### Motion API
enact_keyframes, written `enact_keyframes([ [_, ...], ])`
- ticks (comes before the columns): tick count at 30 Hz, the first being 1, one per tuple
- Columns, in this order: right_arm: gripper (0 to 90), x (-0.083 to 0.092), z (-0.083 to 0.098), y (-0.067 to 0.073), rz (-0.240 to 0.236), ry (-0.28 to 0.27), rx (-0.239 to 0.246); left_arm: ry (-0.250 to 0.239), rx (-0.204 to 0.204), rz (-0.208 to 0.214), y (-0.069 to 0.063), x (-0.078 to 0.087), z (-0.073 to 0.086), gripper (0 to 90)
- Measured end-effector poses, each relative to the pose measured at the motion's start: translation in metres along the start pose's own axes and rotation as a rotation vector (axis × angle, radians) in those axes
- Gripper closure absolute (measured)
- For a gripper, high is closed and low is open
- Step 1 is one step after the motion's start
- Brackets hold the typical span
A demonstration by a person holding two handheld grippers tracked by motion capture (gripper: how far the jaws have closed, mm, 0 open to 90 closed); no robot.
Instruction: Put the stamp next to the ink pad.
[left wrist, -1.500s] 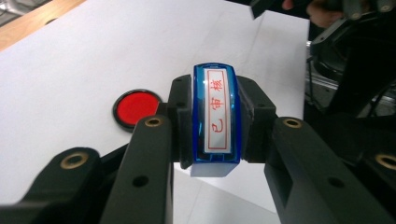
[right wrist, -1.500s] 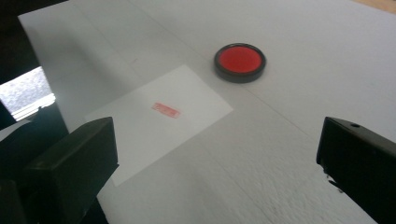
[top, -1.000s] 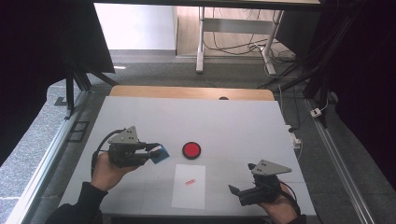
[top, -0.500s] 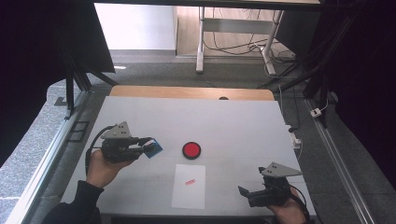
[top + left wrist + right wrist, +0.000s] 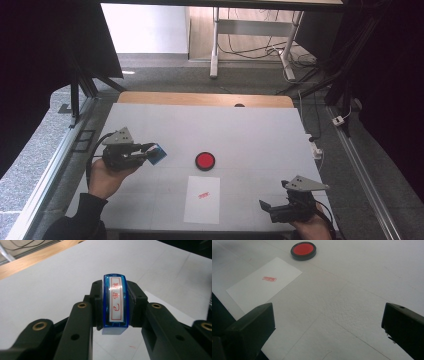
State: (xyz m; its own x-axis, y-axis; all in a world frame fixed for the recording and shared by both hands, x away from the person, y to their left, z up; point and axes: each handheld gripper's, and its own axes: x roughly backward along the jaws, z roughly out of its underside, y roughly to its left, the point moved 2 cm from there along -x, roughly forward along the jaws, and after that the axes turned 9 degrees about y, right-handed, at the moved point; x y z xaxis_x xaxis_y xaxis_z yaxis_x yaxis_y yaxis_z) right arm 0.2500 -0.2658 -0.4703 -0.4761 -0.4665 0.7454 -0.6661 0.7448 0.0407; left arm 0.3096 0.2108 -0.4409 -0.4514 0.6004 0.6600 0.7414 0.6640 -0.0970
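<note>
**Listener:** What lies in front of you, and what worries you about it?

**Me:** A wide white table fills the scene. On it, towards my side and near the middle, lies a white paper with one small red print on it. Just beyond the paper sits a round ink pad, red inside a black rim. My main worry is the stamp. I hold it in the air over the left part of the table, well apart from both paper and pad. Its inked face points away from my hand, so if I let it dip or brush the table it would likely leave a red smear. I also judge that the stamp could twist in my grip, since only its narrow sides are pinched.

**Listener:** Could the paper cause trouble?

**Me:** Yes. Nothing pins it, so a sideways press could slide it and blur a fresh mark.

**Listener:** And your claws?

**Me:** My left claw is clenched on the blue stamp, one black jaw against each long side, its red characters showing between them. My right claw is released, jaws spread wide and holding nothing. It hovers low over the table's near right corner, angled towards the paper and pad, touching neither.
</note>
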Motion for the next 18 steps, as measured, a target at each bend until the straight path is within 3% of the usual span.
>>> enact_keyframes([
  [11, 0.0, 0.000, 0.000, -0.001, -0.004, 0.000, 0.000, 0.027, 0.096, -0.057, 0.022, -0.006, 0.016, 70.3],
  [18, 0.0, 0.000, 0.000, 0.000, -0.007, 0.001, 0.000, 0.053, 0.132, -0.090, 0.033, -0.016, 0.026, 70.2],
])
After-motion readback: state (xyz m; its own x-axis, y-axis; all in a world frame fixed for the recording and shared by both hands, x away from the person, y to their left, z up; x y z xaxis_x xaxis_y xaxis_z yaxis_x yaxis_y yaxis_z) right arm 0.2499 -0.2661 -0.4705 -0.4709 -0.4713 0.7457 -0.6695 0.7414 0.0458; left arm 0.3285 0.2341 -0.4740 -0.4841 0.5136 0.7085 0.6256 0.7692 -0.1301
